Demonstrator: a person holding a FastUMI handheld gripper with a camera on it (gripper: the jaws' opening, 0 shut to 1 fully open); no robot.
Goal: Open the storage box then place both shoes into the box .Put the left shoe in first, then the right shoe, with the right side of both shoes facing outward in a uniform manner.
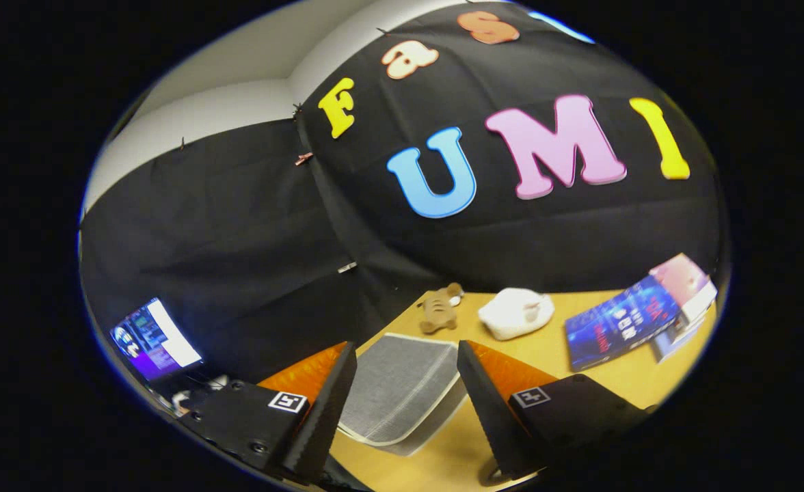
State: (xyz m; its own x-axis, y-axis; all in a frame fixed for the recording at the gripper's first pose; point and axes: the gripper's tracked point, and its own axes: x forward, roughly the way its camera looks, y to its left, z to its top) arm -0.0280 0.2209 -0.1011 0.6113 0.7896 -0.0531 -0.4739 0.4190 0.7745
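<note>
Gripper view is showing the gripper (405, 403) hanging over a wooden table (580, 365) with its two wedge-shaped, ridged fingers (323, 417) standing wide apart and closing on nothing. Lying between them, and reaching a little beyond their tips, is the storage box (398, 393): a flat, rectangular thing with a grey woven-mesh top and a white rim, its lid sitting shut, its long axis running roughly along the line of the fingers, away from the camera, and one corner pointing back toward the gripper. Just beyond the box's far edge a small brown plush toy (439, 311) is lying on the table near the black cloth wall. To the right of the toy, well beyond the right finger, a white shoe (517, 313) is resting, rounded and soft-looking, its long axis lying crosswise to the fingers; which end is the toe is too blurred to tell. Farther right, a blue glossy book (617, 328) is lying flat, overlapping other books (686, 290). Off beyond the left finger, a lit screen (156, 338) is glowing.
</note>
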